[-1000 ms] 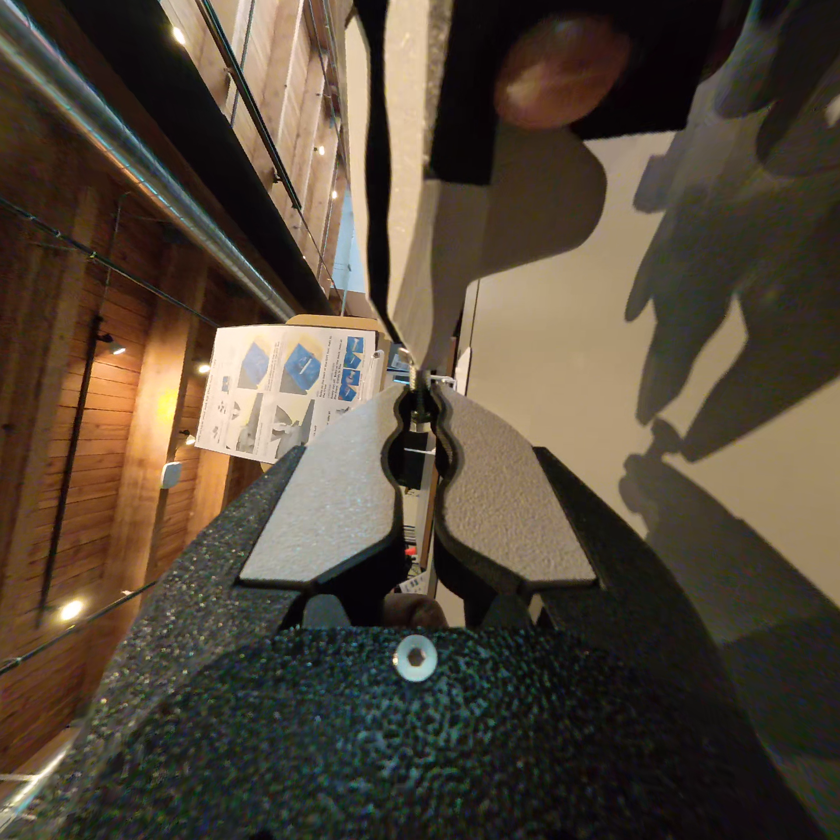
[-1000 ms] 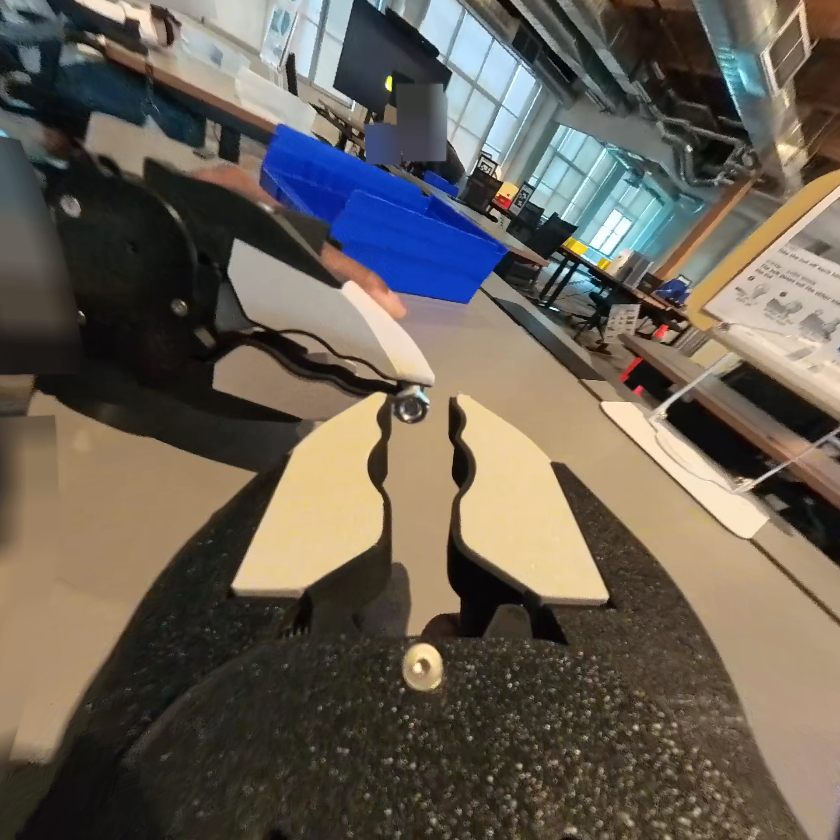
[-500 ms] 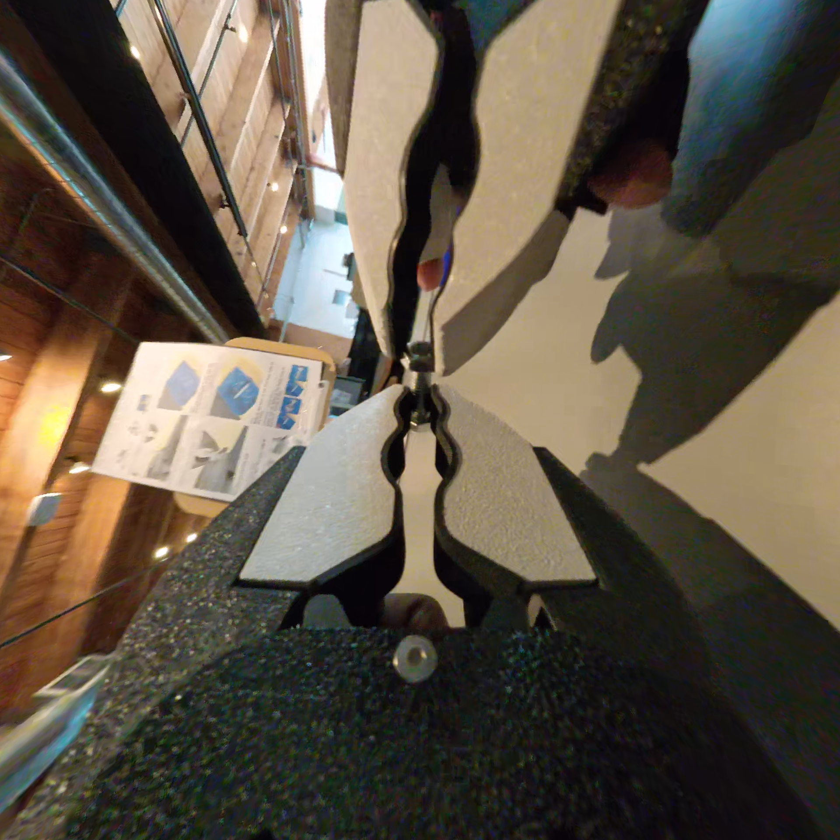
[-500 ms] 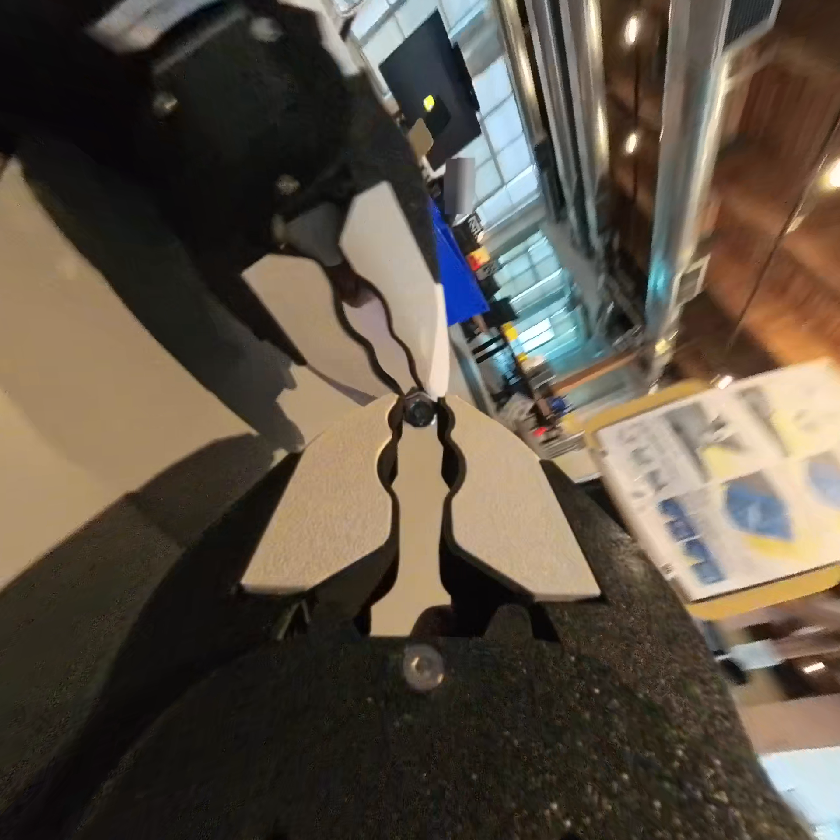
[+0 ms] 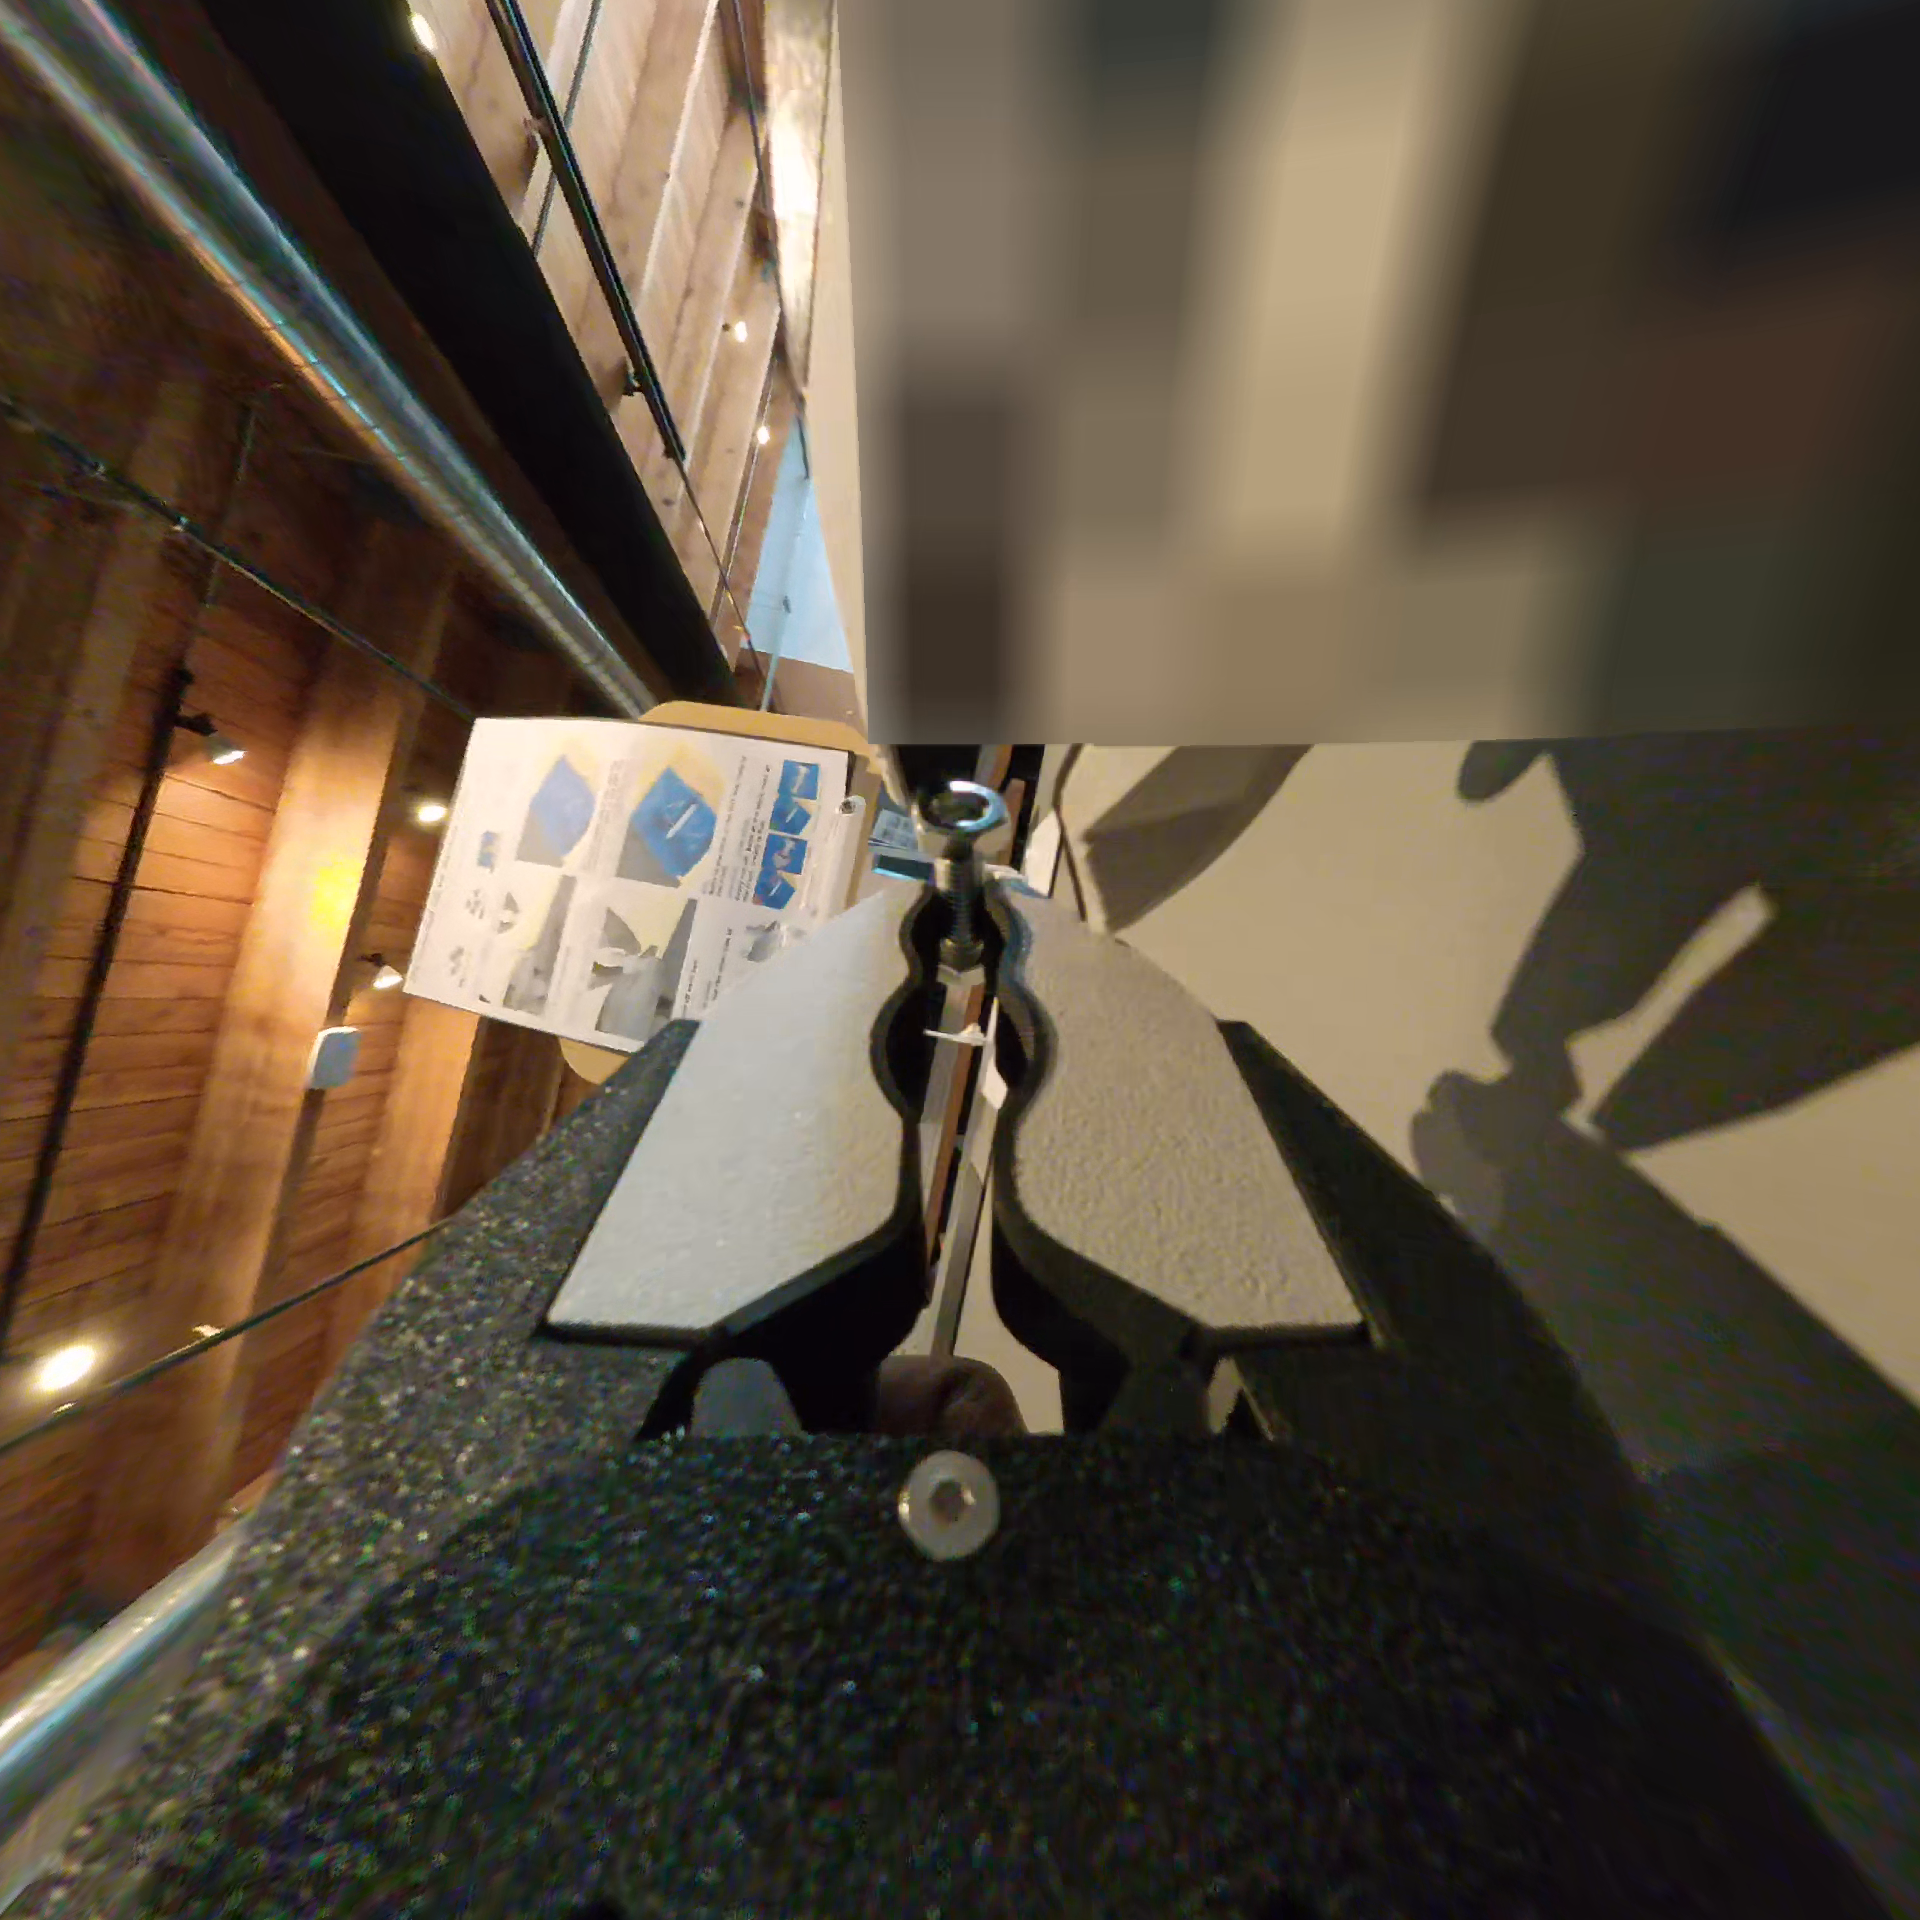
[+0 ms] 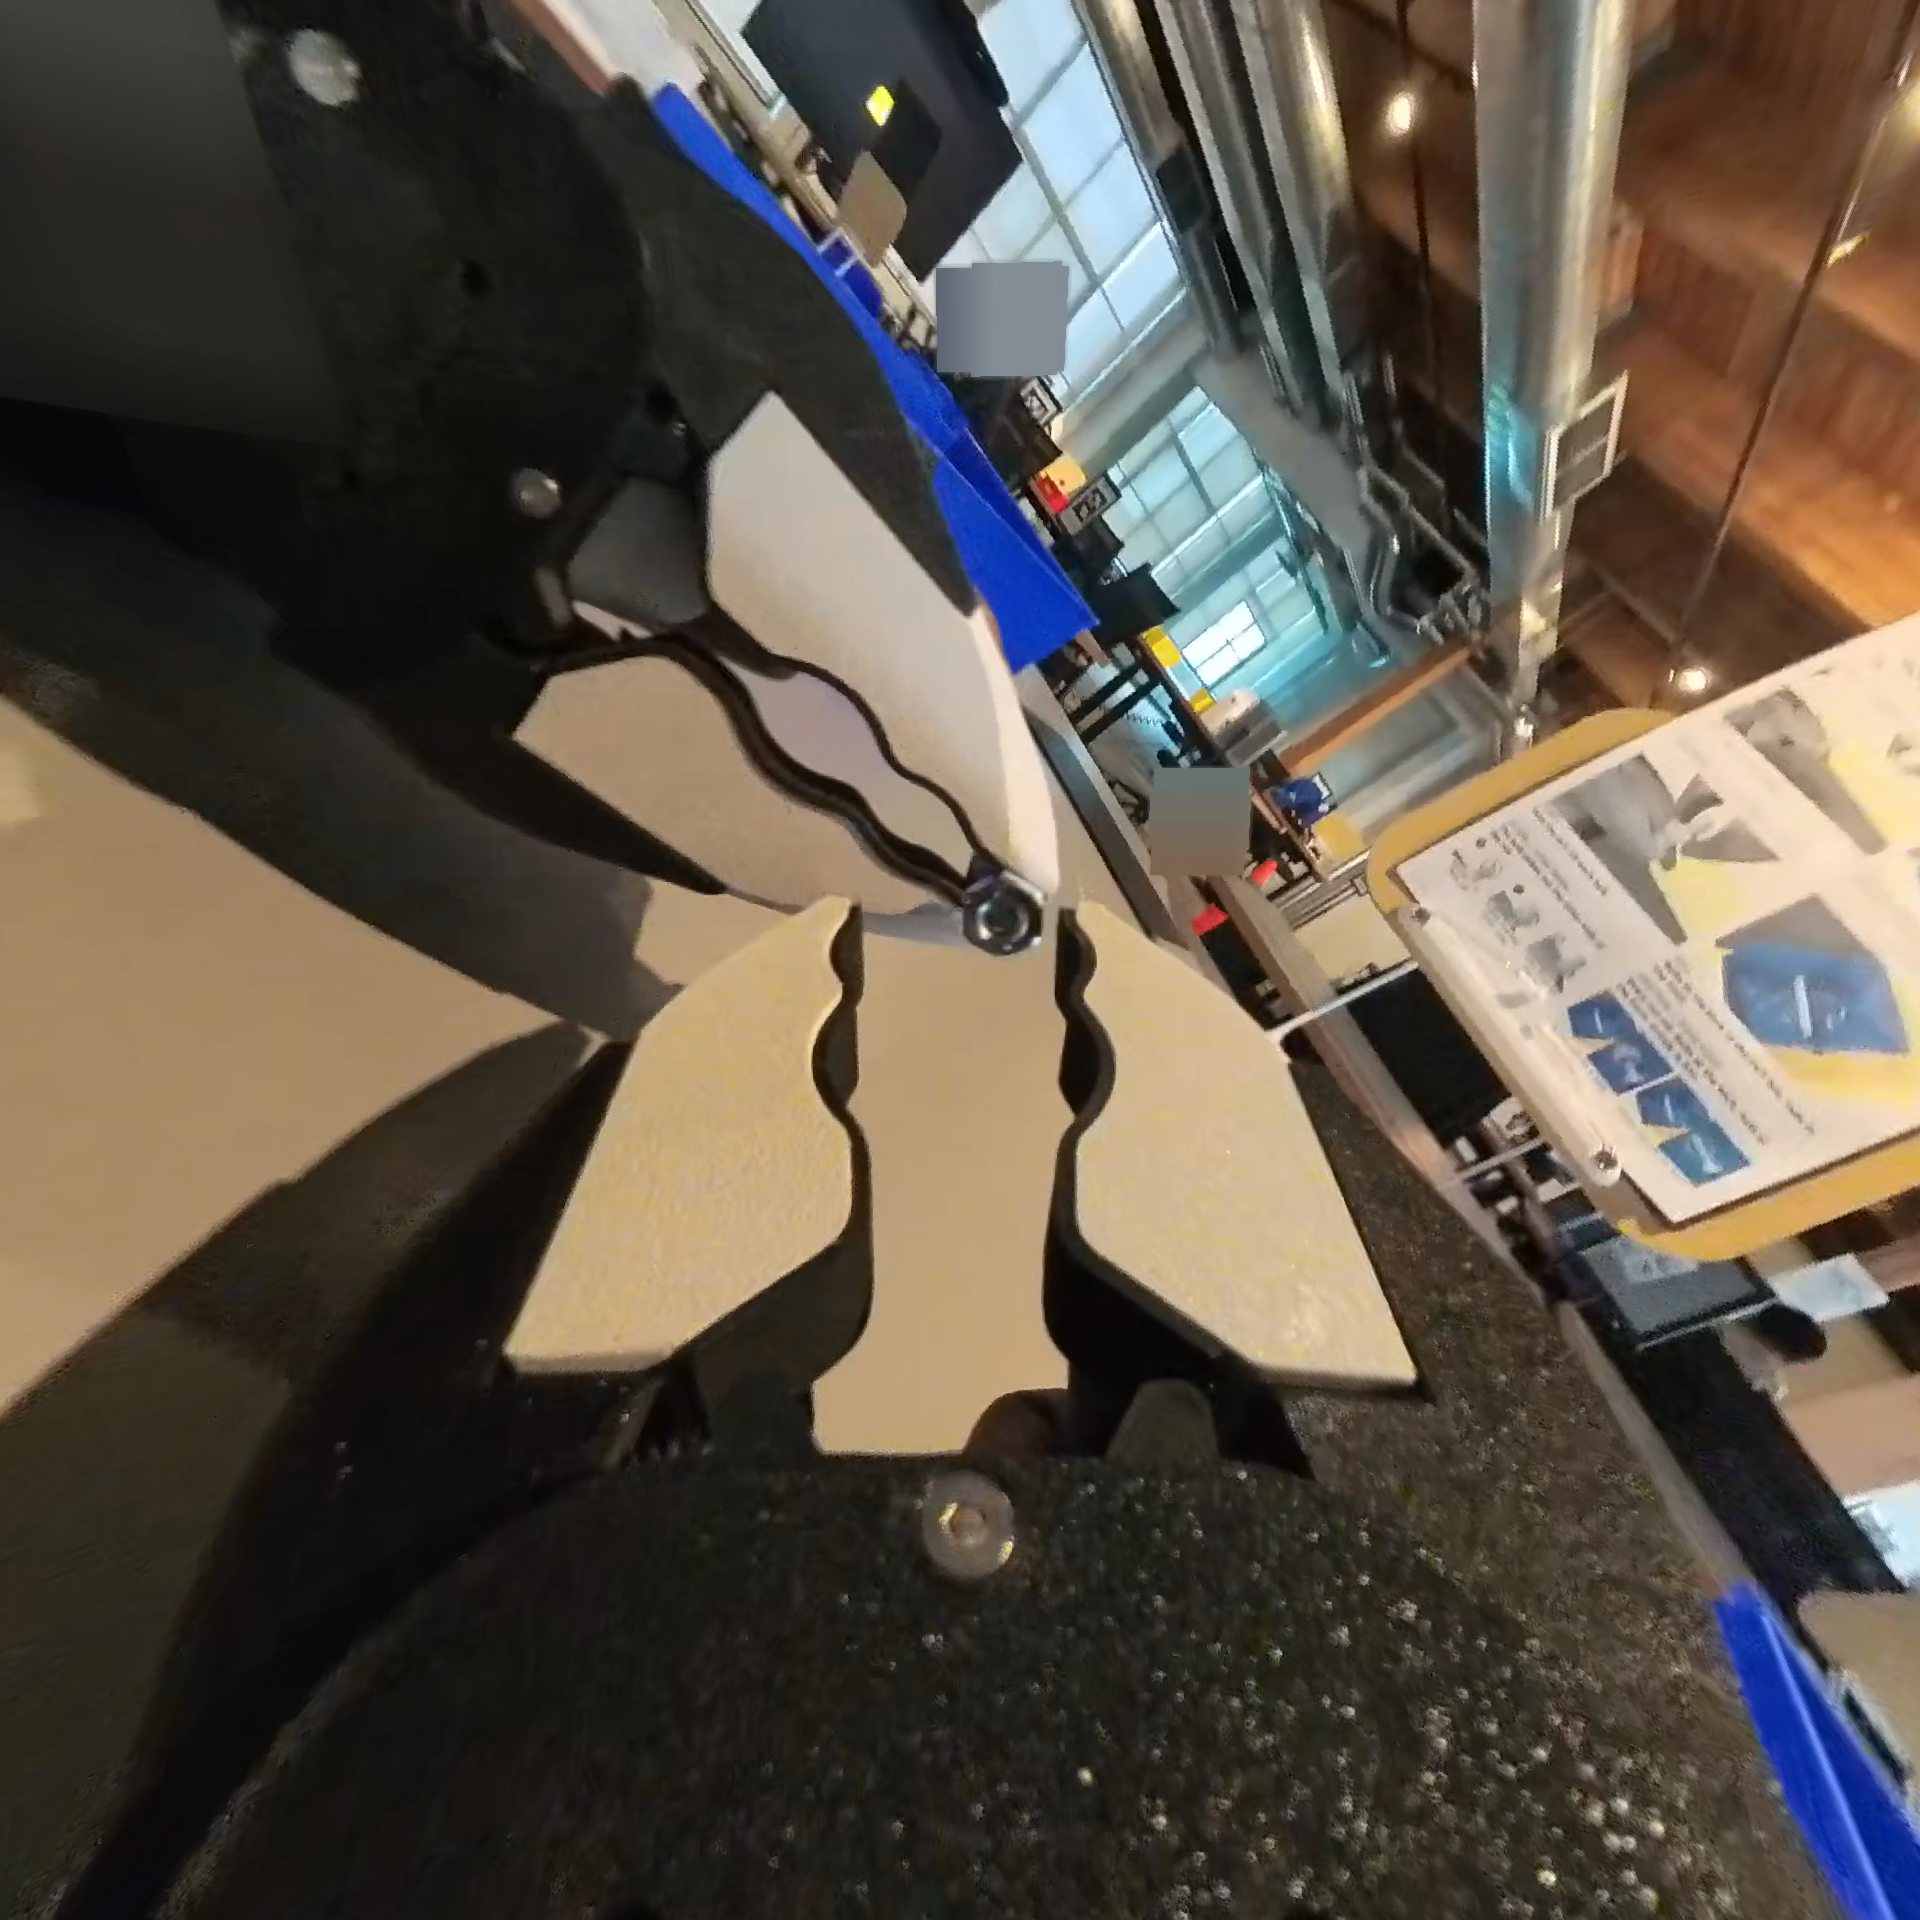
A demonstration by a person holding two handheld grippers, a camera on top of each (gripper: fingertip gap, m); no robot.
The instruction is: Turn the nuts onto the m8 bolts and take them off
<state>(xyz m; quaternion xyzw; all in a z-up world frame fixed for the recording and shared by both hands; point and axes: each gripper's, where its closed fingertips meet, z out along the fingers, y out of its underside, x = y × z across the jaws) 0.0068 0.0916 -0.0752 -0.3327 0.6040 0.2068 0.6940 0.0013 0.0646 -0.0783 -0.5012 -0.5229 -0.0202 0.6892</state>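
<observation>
Left wrist view: one bolt (image 5: 958, 883) is clamped between the two pads of the left hand-held gripper (image 5: 961, 914), right at the fingertips. Its round socket head pokes out past the tips and its threaded shank runs back into the narrow gap. One nut (image 5: 958, 975) sits on the shank just behind the fingertips, inside the first scallop of the pads. One instruction sheet (image 5: 634, 883) on a tan board stands left of the bolt, and the pale worktop (image 5: 1299, 997) with dark shadows lies to the right of it. A large blurred patch covers the space above the bolt. Half a second ago the right hand-held gripper's two pads filled that space, closed around the bolt's end; they are gone from this view, and the bolt head now shows bare.

Right wrist view: one nut (image 6: 1002, 916) on the bolt's end faces the camera, held at the tip of the left hand-held gripper (image 6: 1003, 883), which reaches in from the upper left of the nut. The right hand-held gripper (image 6: 961, 920) has its two pads spread apart, one on each side of the nut, with a visible gap on the left and the right tip just beside it. Half a second ago these pads were pinched on the nut; they have since opened. One instruction sheet (image 6: 1704, 977) is right of the nut, blue bins (image 6: 997, 540) are above it, and the worktop (image 6: 312, 935) is to its left.
</observation>
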